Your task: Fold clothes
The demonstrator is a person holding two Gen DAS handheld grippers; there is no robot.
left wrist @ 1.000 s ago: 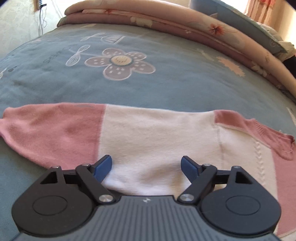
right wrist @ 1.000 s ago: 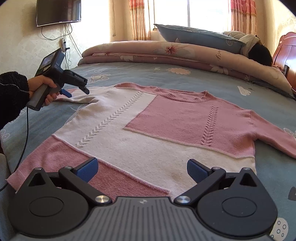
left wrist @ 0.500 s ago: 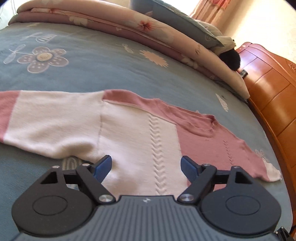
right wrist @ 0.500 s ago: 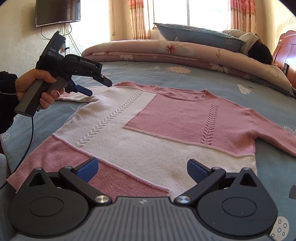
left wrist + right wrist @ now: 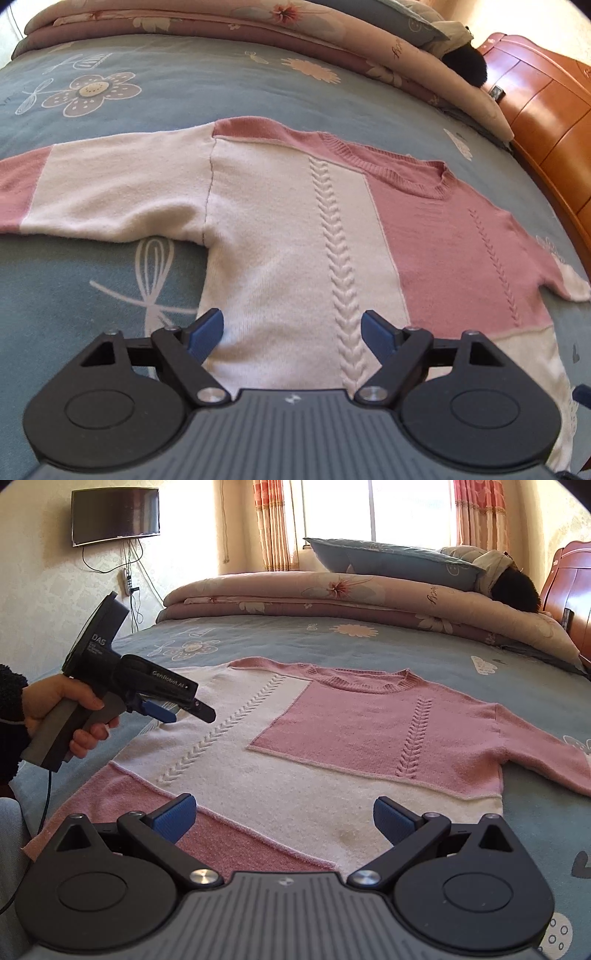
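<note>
A pink and cream knit sweater [image 5: 332, 738] lies flat, front up, on the blue bedspread [image 5: 424, 646], both sleeves spread out. In the left wrist view the sweater [image 5: 295, 221] fills the middle, its left sleeve [image 5: 92, 184] stretching to the left edge. My left gripper [image 5: 291, 330] hovers open above the cream side panel near the armpit, nothing between its blue pads. From the right wrist view that left gripper [image 5: 177, 710] is held by a hand over the sweater's left shoulder area. My right gripper [image 5: 284, 818] stands open above the hem, empty.
A rolled floral quilt [image 5: 332, 594] and a blue pillow [image 5: 391, 563] lie along the far side of the bed. A person [image 5: 513, 587] rests at the far right by the wooden headboard [image 5: 569, 587]. A TV [image 5: 114, 515] hangs on the wall.
The left gripper has swung from over the left sleeve rightward to the sweater's body by the armpit, staying open. The right gripper has not moved.
</note>
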